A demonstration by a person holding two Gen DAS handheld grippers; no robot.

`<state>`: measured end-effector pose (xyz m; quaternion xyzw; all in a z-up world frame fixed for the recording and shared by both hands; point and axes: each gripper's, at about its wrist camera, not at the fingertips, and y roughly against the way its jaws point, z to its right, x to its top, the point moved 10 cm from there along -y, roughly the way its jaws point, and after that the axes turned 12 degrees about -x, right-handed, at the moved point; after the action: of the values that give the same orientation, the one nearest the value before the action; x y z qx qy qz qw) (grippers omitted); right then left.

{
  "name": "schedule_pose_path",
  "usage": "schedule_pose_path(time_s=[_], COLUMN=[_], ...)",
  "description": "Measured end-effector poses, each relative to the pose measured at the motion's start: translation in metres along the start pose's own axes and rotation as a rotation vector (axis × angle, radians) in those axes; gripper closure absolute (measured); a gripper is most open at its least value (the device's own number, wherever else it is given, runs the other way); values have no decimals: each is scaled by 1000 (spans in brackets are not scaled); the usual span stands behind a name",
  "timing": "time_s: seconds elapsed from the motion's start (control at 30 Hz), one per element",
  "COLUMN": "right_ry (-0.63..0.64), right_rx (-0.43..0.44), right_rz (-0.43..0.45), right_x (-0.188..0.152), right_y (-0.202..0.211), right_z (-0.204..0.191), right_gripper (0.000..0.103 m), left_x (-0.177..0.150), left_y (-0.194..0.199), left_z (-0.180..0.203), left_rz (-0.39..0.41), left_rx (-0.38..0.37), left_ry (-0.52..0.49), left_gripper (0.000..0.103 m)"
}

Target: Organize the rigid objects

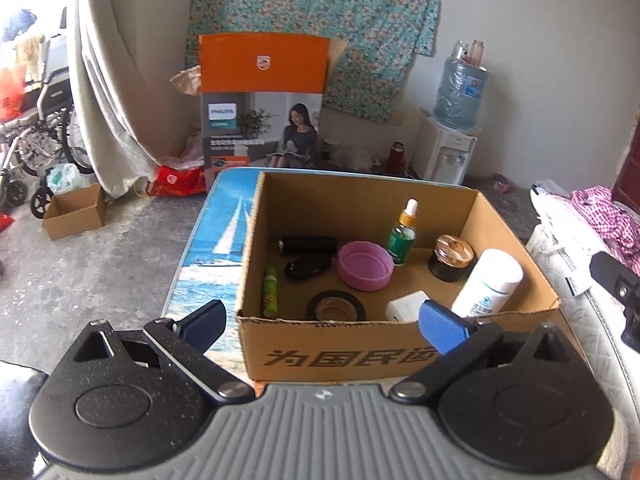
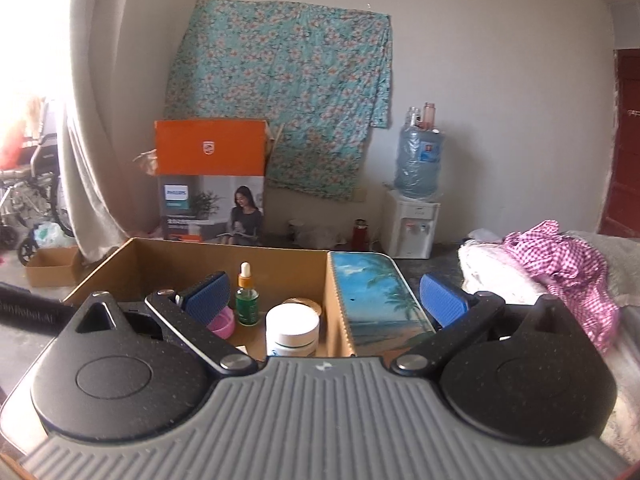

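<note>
Both claws were spread wide and held nothing. The left claw (image 1: 322, 322) hovered at the near wall of the box (image 1: 360, 354), which stood on the tabletop (image 1: 224, 240). The right claw (image 2: 324, 298) hung over the box's near right corner, partly above the tabletop beside it.

All the rigid things lay inside the box, ahead of the left claw. Nearest its right finger were the white bottle (image 1: 488, 284), leaning on the wall, and a white block (image 1: 404, 306). Just beyond the wall, between the fingers, lay the tape (image 1: 336, 306). Ahead to the left lay the green tube (image 1: 270, 292). Farther off were the pink lid (image 1: 364, 264), two black items (image 1: 308, 256), the dropper bottle (image 1: 402, 236) and the gold-capped jar (image 1: 450, 258).

The white bottle looked like light, smooth plastic, likely slippery, so a hold across its mid-body seemed best. If the dropper bottle was glass it would be fragile and tall enough to tip, and a low grip on its body would suit. The tape was stiff and could be pinched through its rim. The jar seemed heaviest and should be taken around its body, not its cap.
</note>
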<state>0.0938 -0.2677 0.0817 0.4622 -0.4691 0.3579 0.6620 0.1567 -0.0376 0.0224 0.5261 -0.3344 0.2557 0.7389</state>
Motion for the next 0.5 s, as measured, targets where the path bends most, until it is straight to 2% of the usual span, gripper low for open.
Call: schedule_pose_path(time_s=[0.23,0.5], right_ry=[-34,-72], right_rx=[33,54], right_rz=[-11,-30], right_x=[-4,-8], right_y=[-3,-8], right_z=[2,9], right_gripper=[1,1], left_x=[6,7], left_y=[9,10], left_z=[0,8], left_rz=[17,20], left_rx=[36,42], left_ry=[-3,-28], left_gripper=[0,0])
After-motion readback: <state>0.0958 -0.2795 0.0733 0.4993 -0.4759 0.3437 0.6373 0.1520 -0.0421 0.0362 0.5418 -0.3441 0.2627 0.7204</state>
